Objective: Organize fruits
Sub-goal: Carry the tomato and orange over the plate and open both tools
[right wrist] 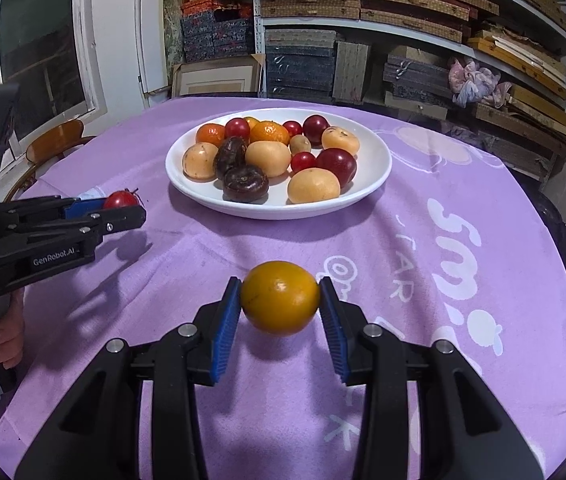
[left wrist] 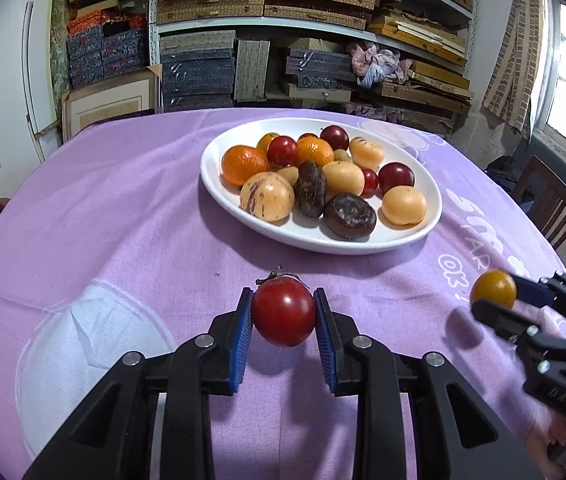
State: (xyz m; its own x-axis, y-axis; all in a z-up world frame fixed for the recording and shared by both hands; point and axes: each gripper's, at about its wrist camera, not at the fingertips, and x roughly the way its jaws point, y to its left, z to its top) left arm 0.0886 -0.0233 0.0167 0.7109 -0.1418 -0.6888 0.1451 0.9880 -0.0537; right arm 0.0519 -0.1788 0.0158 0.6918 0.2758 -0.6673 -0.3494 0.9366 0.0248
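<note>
A white plate (right wrist: 379, 160) heaped with oranges, red plums, pale tan fruits and two dark brown ones sits mid-table on the purple tablecloth (left wrist: 123, 208), with open cloth between it and both claws and stacked boxes on shelves (left wrist: 315, 20) behind. The left gripper (left wrist: 283, 312) is clamped on a red tomato (left wrist: 283, 312) held above the cloth, near the plate's front rim. The right gripper (right wrist: 280, 300) is clamped on a yellow-orange fruit (right wrist: 280, 298), likewise lifted off the cloth.

Black hand-held gripper (left wrist: 283, 322), blue ribbed pads (left wrist: 243, 338), silver screws, white "GenRobot.AI" lettering
</note>
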